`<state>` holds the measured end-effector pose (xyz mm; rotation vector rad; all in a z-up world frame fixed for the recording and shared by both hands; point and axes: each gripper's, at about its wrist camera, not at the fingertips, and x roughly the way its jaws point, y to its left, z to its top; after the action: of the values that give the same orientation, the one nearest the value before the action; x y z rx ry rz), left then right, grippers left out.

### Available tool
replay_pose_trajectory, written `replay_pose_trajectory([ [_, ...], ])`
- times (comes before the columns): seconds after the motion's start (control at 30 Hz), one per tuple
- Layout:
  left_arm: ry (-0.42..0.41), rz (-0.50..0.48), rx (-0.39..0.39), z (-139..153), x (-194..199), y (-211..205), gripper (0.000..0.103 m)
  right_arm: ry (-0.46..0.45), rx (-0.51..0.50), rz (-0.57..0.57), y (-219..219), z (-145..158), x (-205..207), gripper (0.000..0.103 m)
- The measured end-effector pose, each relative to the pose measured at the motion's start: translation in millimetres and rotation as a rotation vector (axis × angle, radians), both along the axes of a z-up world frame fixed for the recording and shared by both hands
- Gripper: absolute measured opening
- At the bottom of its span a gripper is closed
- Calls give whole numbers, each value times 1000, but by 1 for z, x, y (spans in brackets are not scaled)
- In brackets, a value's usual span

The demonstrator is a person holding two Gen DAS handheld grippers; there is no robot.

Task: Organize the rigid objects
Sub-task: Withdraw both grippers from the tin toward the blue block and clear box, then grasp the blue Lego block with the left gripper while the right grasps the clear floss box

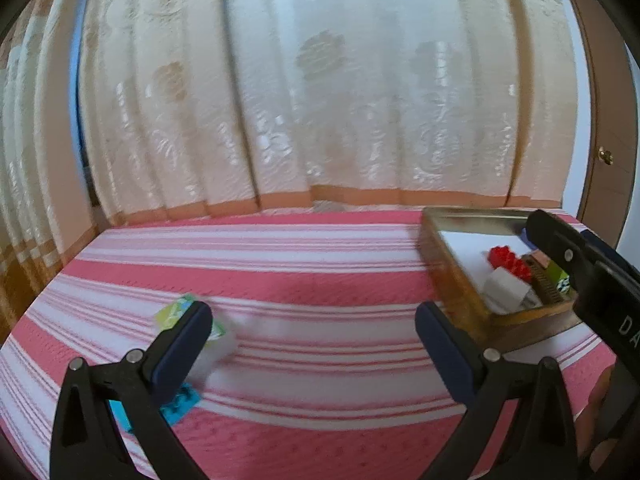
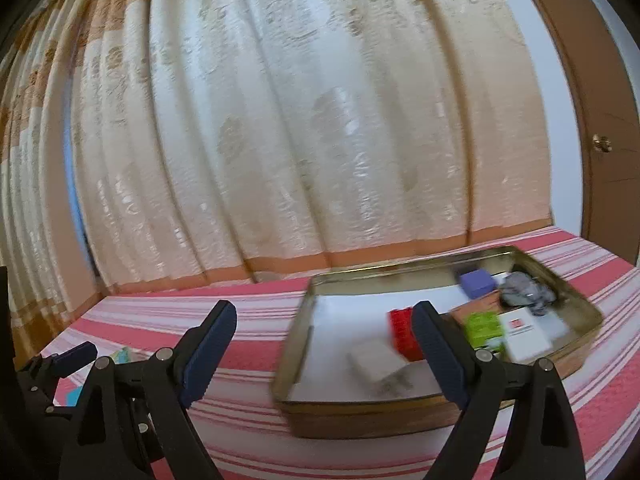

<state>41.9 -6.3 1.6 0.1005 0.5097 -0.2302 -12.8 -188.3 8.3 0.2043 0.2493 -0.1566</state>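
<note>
A gold metal tin (image 2: pixel 304 344) sits on the pink striped cloth (image 1: pixel 320 280); it also shows at the right of the left wrist view (image 1: pixel 444 276). It holds a red brick (image 2: pixel 402 332), a white block (image 2: pixel 376 362), a purple block (image 2: pixel 478 283), a green box (image 2: pixel 482 328), a white card box (image 2: pixel 524 338) and a grey lump (image 2: pixel 524 288). My right gripper (image 2: pixel 324 340) is open and empty above the tin's near left part. My left gripper (image 1: pixel 314 340) is open and empty. A green-topped white box (image 1: pixel 218 340) and a blue brick (image 1: pixel 182 402) lie by its left finger.
A cream patterned curtain (image 1: pixel 320 100) hangs behind the cloth-covered surface. A brown door with a brass knob (image 2: pixel 601 144) stands at the far right. The right gripper's body (image 1: pixel 592 276) reaches over the tin in the left wrist view.
</note>
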Motion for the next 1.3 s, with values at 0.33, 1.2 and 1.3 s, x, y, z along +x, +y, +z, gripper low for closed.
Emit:
replay_pose_trajectory([
  [0.33,86,61,36,-9,9,65,103,27,4,105,50,-1,23,91],
  [1.2,401,57,-71,-48,38,134,57,187,76,265,111,-14,79,91],
  [1.3,397,124,-111,-47,40,148,57,220,83,301,119,-17,88,91],
])
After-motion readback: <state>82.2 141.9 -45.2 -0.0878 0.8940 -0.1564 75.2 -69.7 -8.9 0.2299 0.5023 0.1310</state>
